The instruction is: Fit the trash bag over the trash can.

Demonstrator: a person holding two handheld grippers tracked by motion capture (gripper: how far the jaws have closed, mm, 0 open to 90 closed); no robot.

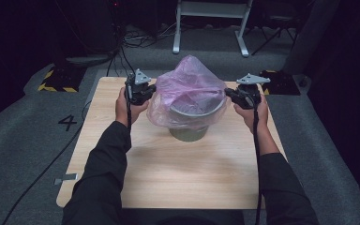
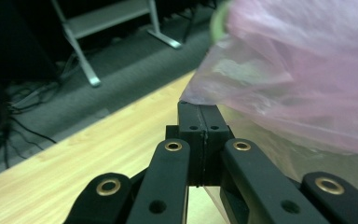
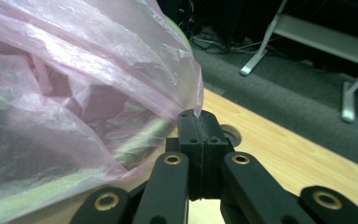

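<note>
So over on the left, my left gripper (image 1: 151, 90) sits at the left side of the bin (image 1: 190, 123), with my hand wrapped around it and the grey three-cornered plate on top. Its fingers (image 2: 200, 122) are pressed tight together, and in the left gripper view the edge of the pink plastic bag (image 2: 303, 79) comes right down to their tips, so I'm pinching the bag's hem there, thin as it is. Moving to the middle: the grey round bin stands upright on the light wooden table (image 1: 168, 173), toward the far half of it, and the bag is draped over the top of it, puffed up into a crinkly dome with its lower edge hanging down over the rim and part of the wall. The film is see-through enough that the bin's rim shows as a pale band behind it. Then on the right, my right gripper (image 1: 229, 93) is at the bin's right side, about level with the left one. Same deal here: fingers (image 3: 200, 126) shut flat against each other, with a little corner of the pink bag caught right at the tips in the right gripper view. Both arms come in from the near edge of the table, one on each side of the bin.
</note>
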